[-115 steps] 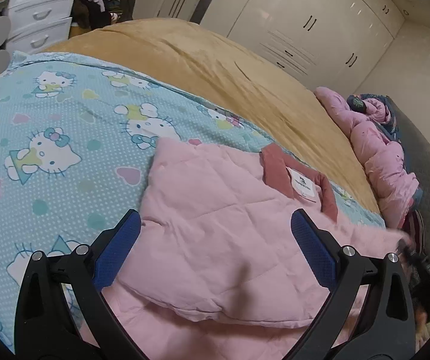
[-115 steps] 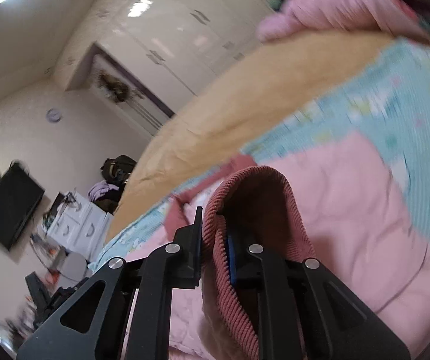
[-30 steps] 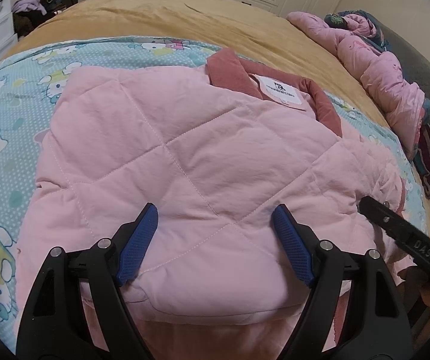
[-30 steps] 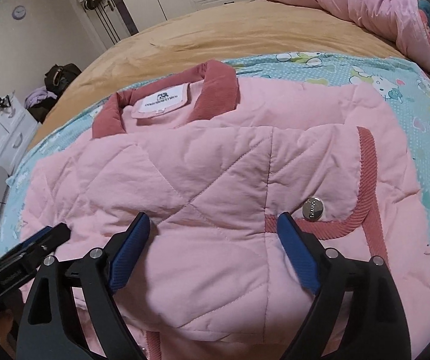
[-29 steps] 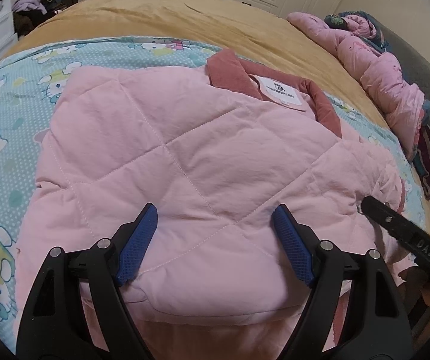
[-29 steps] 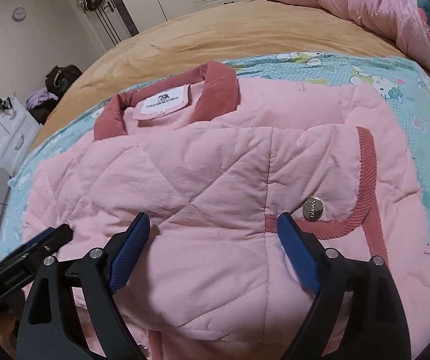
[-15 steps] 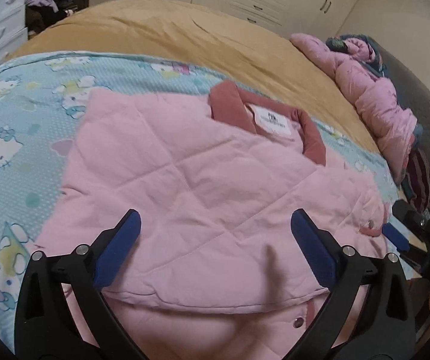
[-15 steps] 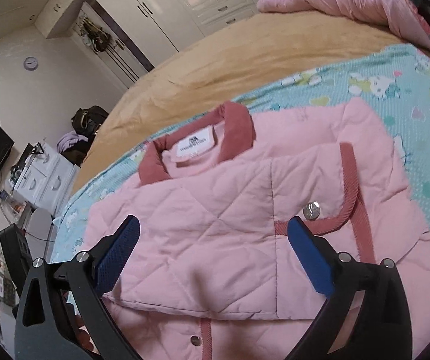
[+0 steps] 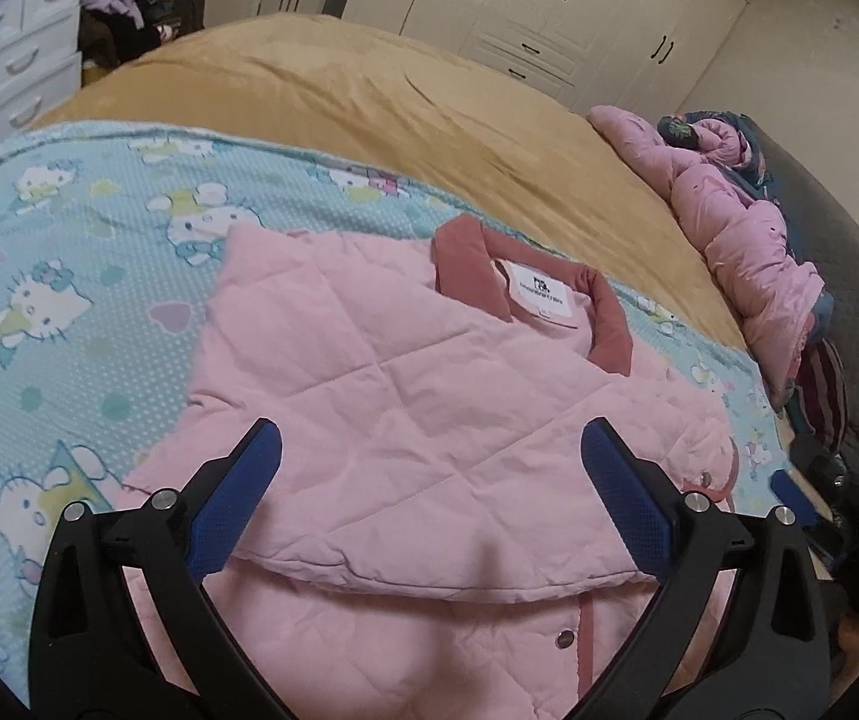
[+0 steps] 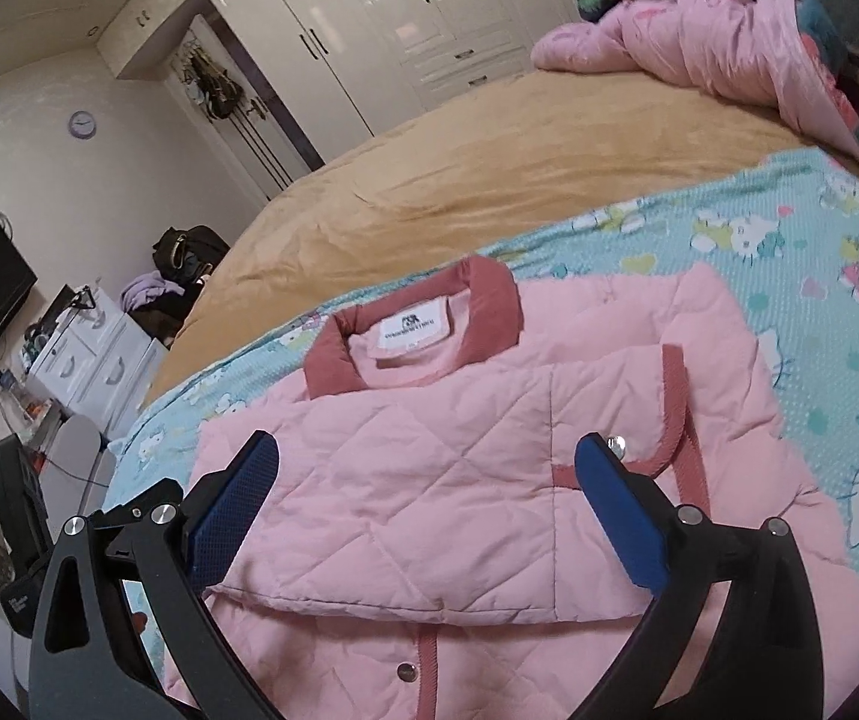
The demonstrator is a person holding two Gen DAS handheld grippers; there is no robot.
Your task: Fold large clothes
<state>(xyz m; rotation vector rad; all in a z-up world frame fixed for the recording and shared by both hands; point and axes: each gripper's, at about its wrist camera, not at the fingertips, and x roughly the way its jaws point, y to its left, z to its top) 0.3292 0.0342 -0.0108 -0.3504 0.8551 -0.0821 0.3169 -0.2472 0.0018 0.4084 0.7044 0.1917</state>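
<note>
Looking down both wrist views, I have the pink quilted jacket (image 9: 405,420) lying on the cartoon-cat sheet (image 9: 69,276) that covers the near part of the bed, with the tan blanket (image 9: 405,120) beyond it. Its rose collar (image 10: 489,300) and white neck label (image 10: 414,327) face up at the far end, and the lower part has been folded up over the chest, so a doubled edge runs across just in front of my fingers.

My left gripper (image 9: 429,501) has its jaws spread as wide as they go, with nothing between the blue pads; the jacket lies below them, not touched. My right gripper (image 10: 426,510) is the same: fully spread, empty, hovering over the folded layer near the snap button (image 10: 615,446) on the rose-trimmed flap.

I judge this to be the pause after one fold has been laid down and let go. The jacket is roughly a rectangle but still wide, and a strip of front placket with snaps (image 10: 407,671) sticks out under the fold nearest me.

Next I would probably take the two ends of one side, one per gripper, and bring it across to halve the bundle. That calls for pinching through all the padded layers at once, low at the edge, so the puffy top layer doesn't slide off or spring open.
</note>
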